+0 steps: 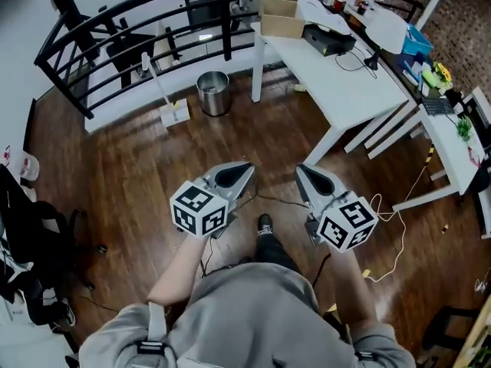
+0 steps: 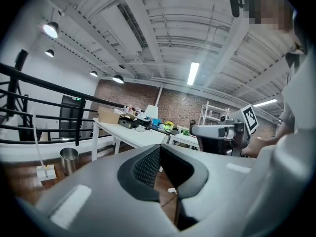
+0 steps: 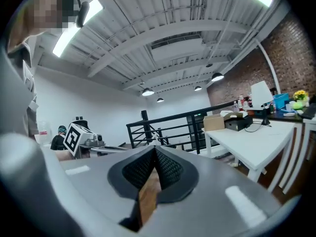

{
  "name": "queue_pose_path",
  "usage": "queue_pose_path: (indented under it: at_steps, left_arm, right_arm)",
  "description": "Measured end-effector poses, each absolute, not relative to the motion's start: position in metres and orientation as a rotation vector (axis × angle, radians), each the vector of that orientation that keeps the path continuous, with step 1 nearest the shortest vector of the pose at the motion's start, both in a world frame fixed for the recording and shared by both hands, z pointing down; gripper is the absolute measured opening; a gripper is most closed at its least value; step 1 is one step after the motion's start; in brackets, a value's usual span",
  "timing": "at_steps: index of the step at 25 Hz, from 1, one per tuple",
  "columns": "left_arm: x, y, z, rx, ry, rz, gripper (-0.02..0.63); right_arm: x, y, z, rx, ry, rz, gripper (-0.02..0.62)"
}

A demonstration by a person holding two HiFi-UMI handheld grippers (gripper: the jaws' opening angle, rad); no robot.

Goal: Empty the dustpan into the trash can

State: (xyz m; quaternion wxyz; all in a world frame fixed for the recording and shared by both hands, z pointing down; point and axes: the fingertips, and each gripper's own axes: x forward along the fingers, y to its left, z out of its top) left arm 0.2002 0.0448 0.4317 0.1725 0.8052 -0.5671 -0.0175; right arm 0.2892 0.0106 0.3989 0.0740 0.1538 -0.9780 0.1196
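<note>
A shiny metal trash can stands on the wooden floor near the black railing; in the left gripper view the trash can is at the lower left. Left of it a white long-handled dustpan rests on the floor, and the dustpan also shows in the left gripper view. My left gripper and right gripper are held side by side in front of my body, well short of both. Both are shut with nothing between their pads.
A black railing runs along the far side. White tables with a cardboard box and clutter stand at the right, cables trailing on the floor beneath. A dark chair sits at the left.
</note>
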Motion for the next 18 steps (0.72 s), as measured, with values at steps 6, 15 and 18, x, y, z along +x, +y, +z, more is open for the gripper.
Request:
queue_pose_path:
  at_steps: [6, 15, 18]
  left_arm:
    - [0.142, -0.015, 0.436, 2.144, -1.793, -0.079, 0.005]
    - [0.050, -0.070, 0.436, 1.928, -2.030, -0.094, 0.005]
    - [0.013, -0.076, 0.438, 1.868, -2.085, -0.104, 0.005]
  right_arm:
    - [0.220, -0.061, 0.404, 0.198, -2.951, 0.316, 0.000]
    - [0.114, -0.133, 0.405, -0.134, -2.946, 0.338, 0.000]
    - [0.078, -0.139, 0.407, -0.200, -2.935, 0.348, 0.000]
